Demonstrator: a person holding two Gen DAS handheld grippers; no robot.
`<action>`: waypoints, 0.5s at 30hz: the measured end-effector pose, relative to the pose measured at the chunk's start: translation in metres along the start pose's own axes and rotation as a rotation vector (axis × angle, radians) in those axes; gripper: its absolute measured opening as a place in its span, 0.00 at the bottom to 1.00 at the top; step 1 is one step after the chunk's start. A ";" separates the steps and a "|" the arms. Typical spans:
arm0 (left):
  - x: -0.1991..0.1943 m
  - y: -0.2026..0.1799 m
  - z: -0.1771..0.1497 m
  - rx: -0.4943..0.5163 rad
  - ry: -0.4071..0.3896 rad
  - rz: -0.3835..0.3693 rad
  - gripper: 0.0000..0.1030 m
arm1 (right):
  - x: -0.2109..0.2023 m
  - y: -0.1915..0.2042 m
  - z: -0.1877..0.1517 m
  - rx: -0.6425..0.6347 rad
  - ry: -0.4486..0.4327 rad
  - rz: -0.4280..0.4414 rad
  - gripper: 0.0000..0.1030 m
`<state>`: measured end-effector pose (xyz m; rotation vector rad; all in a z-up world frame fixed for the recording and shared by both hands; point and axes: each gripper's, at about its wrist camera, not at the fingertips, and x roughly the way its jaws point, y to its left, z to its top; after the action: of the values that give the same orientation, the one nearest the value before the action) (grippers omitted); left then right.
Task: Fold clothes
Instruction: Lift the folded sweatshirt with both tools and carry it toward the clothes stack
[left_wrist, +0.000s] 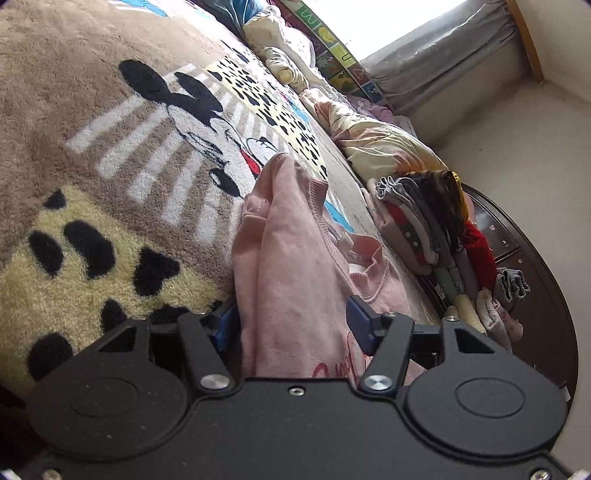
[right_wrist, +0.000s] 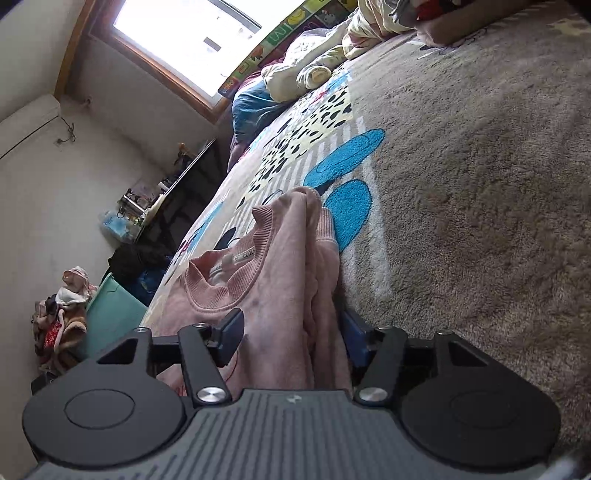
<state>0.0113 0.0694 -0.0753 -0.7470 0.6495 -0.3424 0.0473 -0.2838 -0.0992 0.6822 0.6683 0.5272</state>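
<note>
Cartoon blanket (right_wrist: 461, 184), pink sweatshirt (right_wrist: 280, 295), "CCOL" label (right_wrist: 242, 255)

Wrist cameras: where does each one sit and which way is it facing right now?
Left wrist: on the left claw, low over the blanket, facing folded clothes and curtain.
Right wrist: on the right claw, facing the window and green bin.
Shared: pink sweatshirt between open fingers.

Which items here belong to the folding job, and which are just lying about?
Job: pink sweatshirt, left claw, right claw, stack of folded clothes.
Lying about: cartoon fleece blanket, crumpled cream quilt, teal box.
</note>
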 end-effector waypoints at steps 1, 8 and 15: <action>0.000 0.000 0.000 0.001 0.001 -0.001 0.58 | 0.001 0.003 -0.001 -0.016 0.001 -0.003 0.66; 0.001 -0.003 -0.004 0.054 0.006 0.005 0.58 | 0.006 0.011 -0.005 -0.070 0.004 -0.024 0.69; 0.004 -0.008 -0.007 0.106 0.012 0.024 0.58 | 0.009 0.022 -0.007 -0.116 0.028 -0.066 0.69</action>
<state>0.0088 0.0580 -0.0748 -0.6362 0.6460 -0.3566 0.0438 -0.2607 -0.0916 0.5428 0.6786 0.5110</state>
